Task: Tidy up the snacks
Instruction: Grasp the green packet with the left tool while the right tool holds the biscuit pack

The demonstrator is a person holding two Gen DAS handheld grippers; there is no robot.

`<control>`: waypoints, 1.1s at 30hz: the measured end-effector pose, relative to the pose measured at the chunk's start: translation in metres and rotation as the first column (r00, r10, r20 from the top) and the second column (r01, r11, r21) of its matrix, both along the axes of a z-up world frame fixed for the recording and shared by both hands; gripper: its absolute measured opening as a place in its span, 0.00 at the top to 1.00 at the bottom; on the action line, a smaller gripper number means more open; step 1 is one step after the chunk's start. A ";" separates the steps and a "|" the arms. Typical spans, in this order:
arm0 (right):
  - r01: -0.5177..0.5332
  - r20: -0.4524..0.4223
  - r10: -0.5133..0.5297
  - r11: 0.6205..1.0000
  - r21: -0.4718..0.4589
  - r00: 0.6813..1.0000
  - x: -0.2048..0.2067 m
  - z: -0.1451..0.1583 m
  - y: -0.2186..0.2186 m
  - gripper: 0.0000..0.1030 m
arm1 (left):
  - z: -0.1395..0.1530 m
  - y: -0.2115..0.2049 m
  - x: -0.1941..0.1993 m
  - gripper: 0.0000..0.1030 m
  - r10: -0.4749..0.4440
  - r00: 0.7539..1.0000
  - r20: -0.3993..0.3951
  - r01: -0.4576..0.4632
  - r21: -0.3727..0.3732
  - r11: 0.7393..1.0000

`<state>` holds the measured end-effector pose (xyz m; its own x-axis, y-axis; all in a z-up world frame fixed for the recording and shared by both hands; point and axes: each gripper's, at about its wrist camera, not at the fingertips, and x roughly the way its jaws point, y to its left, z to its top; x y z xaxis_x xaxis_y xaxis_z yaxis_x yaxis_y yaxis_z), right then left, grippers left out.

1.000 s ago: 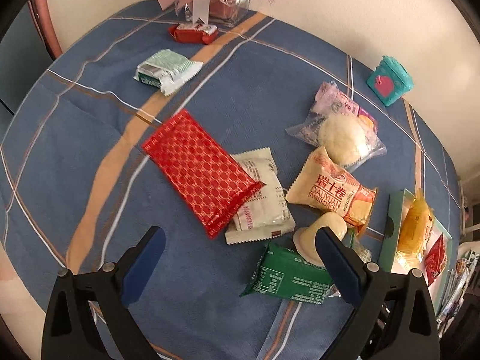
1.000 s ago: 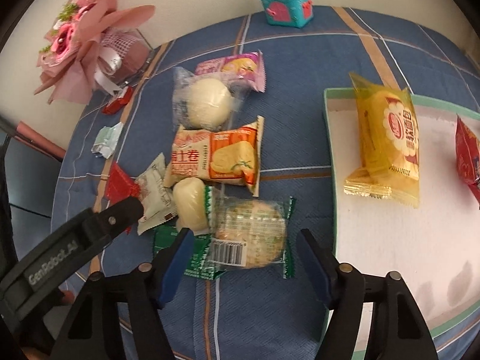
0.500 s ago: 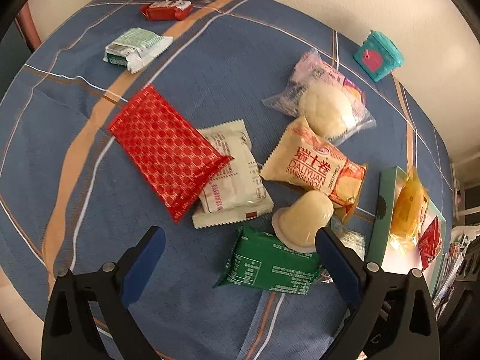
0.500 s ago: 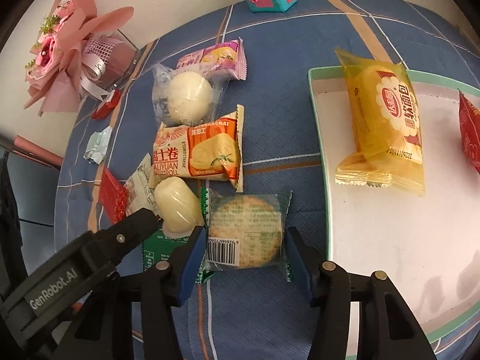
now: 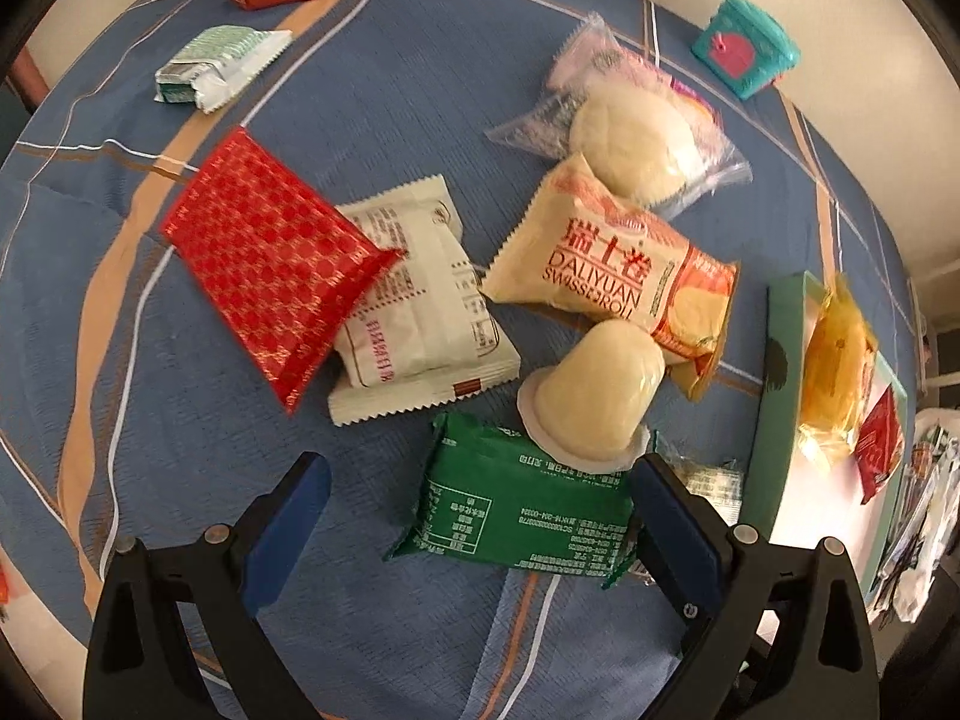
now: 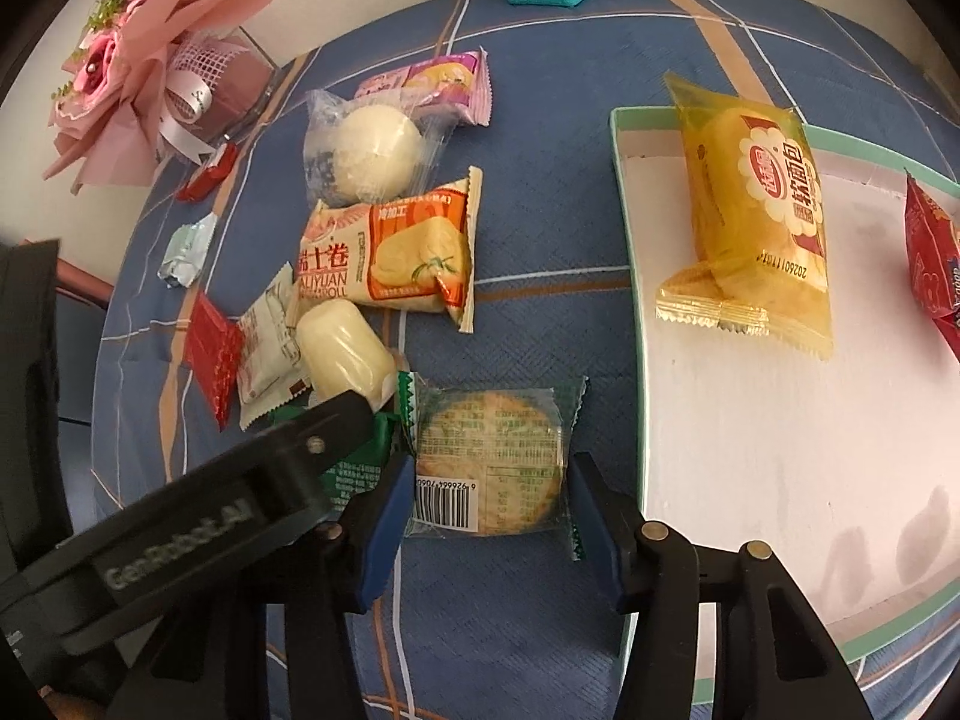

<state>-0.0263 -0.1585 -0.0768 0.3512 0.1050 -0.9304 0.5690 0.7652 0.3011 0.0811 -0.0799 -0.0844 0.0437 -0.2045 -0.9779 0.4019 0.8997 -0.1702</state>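
Blue plaid surface (image 6: 540, 192): right tongs (image 6: 489, 501) clenched on the round biscuit packet (image 6: 489, 462), whose slippery wrapper could slide out; left tongs (image 5: 480, 528), released, crowd the green packet (image 5: 516, 516).

the orange swiss roll pack (image 5: 612, 267) reads "daliyuan swiss roll". left of it in the right wrist view, the left gripper (image 5: 474, 510) body reads "genrobot.ai".

Matt woven tablecloth (image 5: 390, 84), glossy foil red packet (image 5: 270, 258), clear crinkly plastic cracker wrapper (image 6: 492, 456)
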 end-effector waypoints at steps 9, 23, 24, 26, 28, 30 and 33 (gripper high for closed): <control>-0.011 -0.008 0.011 1.000 -0.005 1.000 0.001 -0.001 0.001 0.46 | -0.018 -0.015 -0.002 0.03 -0.018 0.999 -0.051 0.017 -0.017 1.000; -0.040 -0.027 0.039 0.999 -0.036 0.999 0.006 -0.001 0.007 0.46 | -0.017 -0.033 0.000 0.03 -0.060 0.996 -0.065 0.058 -0.034 0.998; -0.041 -0.028 0.040 0.998 -0.038 0.999 0.006 -0.001 0.007 0.46 | -0.018 -0.032 0.000 0.03 -0.054 0.997 -0.054 0.054 -0.016 0.998; -0.043 -0.028 0.042 0.998 -0.038 0.999 0.007 -0.002 0.009 0.46 | -0.021 -0.022 0.002 0.03 -0.050 0.998 -0.035 0.050 0.006 0.999; -0.036 -0.025 0.035 0.999 -0.033 0.999 0.007 -0.002 0.008 0.46 | -0.021 -0.019 0.004 0.03 -0.039 0.999 -0.029 0.039 0.014 0.999; -0.031 -0.021 0.030 0.999 -0.025 0.999 0.007 -0.002 0.007 0.46 | -0.019 -0.016 0.005 0.03 -0.033 0.999 -0.010 0.033 0.037 0.999; -0.029 -0.019 0.028 0.999 -0.023 0.999 0.005 -0.002 0.005 0.46 | -0.020 -0.010 0.009 0.03 -0.009 1.000 -0.005 0.009 0.051 0.999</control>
